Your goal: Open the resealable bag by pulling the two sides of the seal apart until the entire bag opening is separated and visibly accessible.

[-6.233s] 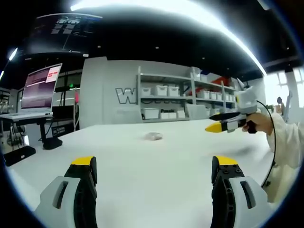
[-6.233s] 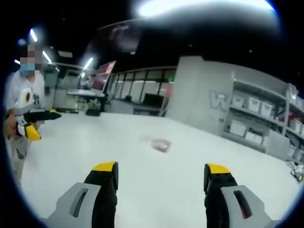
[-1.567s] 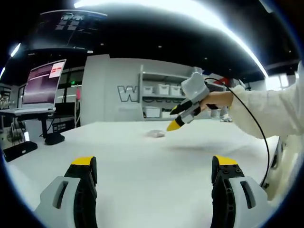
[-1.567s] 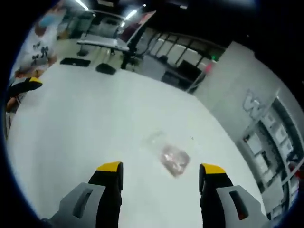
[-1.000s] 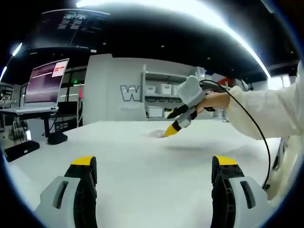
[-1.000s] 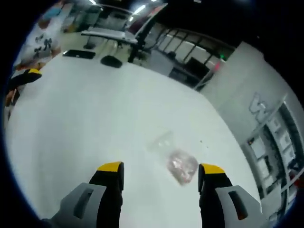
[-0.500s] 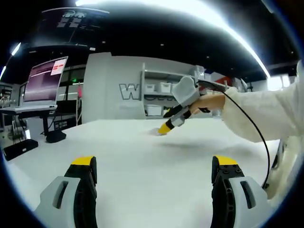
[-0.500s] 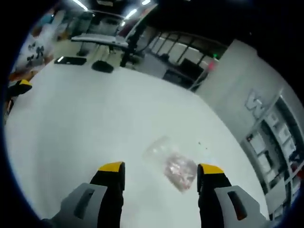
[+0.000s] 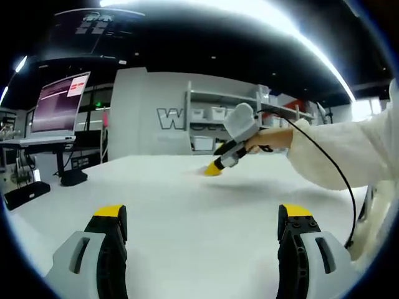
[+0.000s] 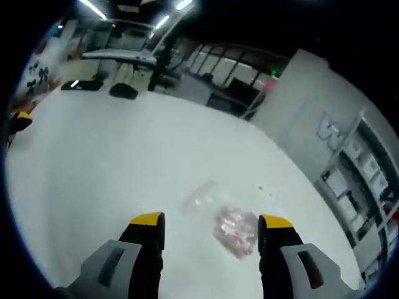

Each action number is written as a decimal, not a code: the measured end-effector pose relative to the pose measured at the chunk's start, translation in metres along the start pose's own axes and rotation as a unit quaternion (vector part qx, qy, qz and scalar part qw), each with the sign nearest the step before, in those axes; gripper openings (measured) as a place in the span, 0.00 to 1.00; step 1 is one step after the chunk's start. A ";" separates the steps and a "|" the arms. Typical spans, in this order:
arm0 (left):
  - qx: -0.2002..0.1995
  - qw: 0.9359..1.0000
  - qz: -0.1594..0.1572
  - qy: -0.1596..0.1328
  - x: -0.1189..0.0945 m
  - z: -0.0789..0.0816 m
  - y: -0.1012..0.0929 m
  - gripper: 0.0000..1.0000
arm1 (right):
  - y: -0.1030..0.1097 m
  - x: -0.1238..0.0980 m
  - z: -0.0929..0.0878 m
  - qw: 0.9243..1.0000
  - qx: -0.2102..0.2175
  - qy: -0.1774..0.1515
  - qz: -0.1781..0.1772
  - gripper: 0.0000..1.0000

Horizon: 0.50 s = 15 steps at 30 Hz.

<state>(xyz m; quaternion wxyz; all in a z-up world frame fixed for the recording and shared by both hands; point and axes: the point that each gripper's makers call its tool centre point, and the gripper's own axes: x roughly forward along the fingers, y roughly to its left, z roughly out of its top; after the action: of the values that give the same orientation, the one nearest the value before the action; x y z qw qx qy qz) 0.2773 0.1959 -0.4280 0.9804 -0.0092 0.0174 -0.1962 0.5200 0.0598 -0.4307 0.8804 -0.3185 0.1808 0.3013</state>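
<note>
Right gripper view: bag (image 10: 218,222) seen flat on table (image 10: 93,162), between and just beyond the jaws.
Right gripper (image 10: 211,225) jaws held apart above bag; left gripper (image 9: 202,215) jaws likewise held wide apart.

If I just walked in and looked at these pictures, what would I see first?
Probably the big white table, almost bare, with one small clear bag lying flat on it with pinkish bits inside. The right gripper is open with the bag showing between its yellow-tipped jaws; in the left gripper view it reaches down at the far side of the table. The left gripper waits open near the table's front.
</note>
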 end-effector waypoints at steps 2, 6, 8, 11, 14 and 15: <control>0.001 1.000 -0.001 0.002 0.000 -0.001 -0.001 1.00 | 0.000 0.004 -0.001 1.000 0.001 0.001 0.000 0.60; 0.002 1.000 -0.001 0.002 0.000 0.000 0.000 1.00 | 0.000 0.005 -0.001 1.000 0.020 -0.002 0.001 0.59; 0.001 1.000 0.000 0.003 0.001 0.000 0.001 1.00 | -0.001 0.005 -0.001 1.000 0.026 -0.005 0.001 0.59; 0.001 1.000 0.000 0.004 0.001 -0.001 0.001 1.00 | 0.000 0.006 -0.001 0.999 0.033 -0.007 0.003 0.59; 0.001 1.000 -0.001 0.005 0.001 -0.001 0.000 1.00 | 0.002 0.007 -0.002 0.999 0.039 -0.006 0.005 0.59; 0.001 1.000 -0.001 0.005 0.001 -0.002 -0.001 1.00 | 0.002 0.007 -0.002 0.999 0.042 -0.007 0.005 0.59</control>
<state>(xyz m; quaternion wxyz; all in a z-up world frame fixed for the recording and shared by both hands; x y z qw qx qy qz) 0.2780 0.1949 -0.4297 0.9800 -0.0074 0.0219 -0.1976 0.5238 0.0627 -0.4370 0.8927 -0.2779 0.1888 0.3003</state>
